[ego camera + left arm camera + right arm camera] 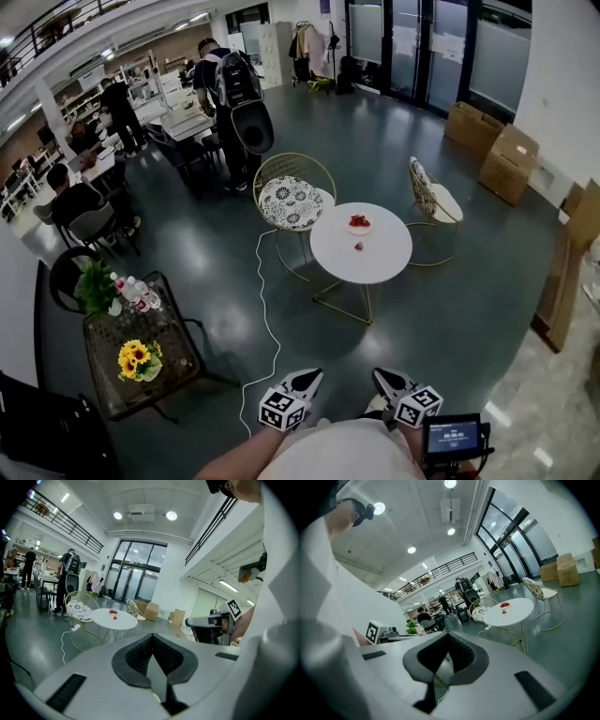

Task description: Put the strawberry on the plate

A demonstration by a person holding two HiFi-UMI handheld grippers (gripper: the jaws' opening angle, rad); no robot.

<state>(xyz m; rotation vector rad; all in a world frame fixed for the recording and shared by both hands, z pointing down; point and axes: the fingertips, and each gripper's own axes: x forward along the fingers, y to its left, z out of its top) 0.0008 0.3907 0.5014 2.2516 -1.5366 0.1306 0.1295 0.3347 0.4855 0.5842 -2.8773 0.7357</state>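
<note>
Both claws are empty and closed. The left gripper [312, 378] shows its two dark pads pressed together with nothing between them in the left gripper view, and the right gripper [381, 376] looks the same in the right gripper view. We hold them low and close to the body, side by side and pointing forward. The task's things are well apart from us, across a stretch of bare dark floor. On the round white table [384, 261] a small plate [359, 229] sits toward the far edge and already holds some red fruit. A single loose strawberry [358, 247] lies on the tabletop just on our side of the plate, near it but not touching. From the claws it lies straight ahead, between the lines of the two grippers and a little toward the right one. We therefore judge the right hand slightly better placed to reach for it. The berry is too small from here to tell its long axis. The approach comes first, and the jaws must be opened before any grasp.
</note>
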